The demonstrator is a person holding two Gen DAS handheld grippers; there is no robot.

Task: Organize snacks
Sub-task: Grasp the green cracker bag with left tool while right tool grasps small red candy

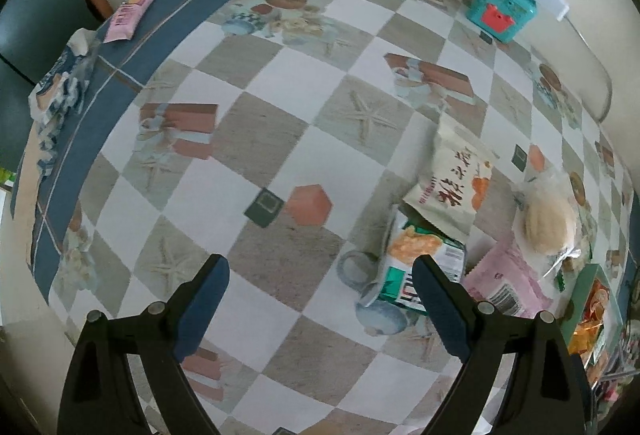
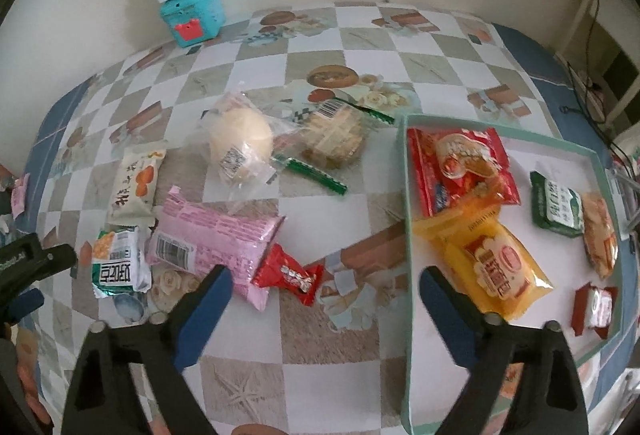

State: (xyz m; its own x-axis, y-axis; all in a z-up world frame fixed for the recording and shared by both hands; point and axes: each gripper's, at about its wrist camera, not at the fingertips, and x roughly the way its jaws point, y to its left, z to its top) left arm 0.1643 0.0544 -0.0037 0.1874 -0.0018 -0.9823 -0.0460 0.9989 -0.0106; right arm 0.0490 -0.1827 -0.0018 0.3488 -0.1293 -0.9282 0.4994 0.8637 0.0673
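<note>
My left gripper [image 1: 320,299] is open and empty above the checkered table, just left of a green-and-white snack packet [image 1: 416,267]. My right gripper [image 2: 324,309] is open and empty, straddling the left wall of the pale green tray [image 2: 406,235]. The tray holds a red packet [image 2: 460,167], a yellow packet [image 2: 500,267], a green packet [image 2: 556,207] and others. Loose on the table lie a pink packet [image 2: 212,239], a small red candy packet [image 2: 288,275], a round bun in clear wrap [image 2: 240,143], a cracker pack [image 2: 336,135], a beige packet [image 2: 136,183] and the green-and-white packet [image 2: 116,259].
A teal box with a white power strip on it [image 2: 192,7] stands at the back by the wall. Another pink packet [image 1: 128,15] lies at the table's far left edge. Cables hang at the right wall [image 2: 592,35]. The left gripper shows at the left edge of the right wrist view [image 2: 24,275].
</note>
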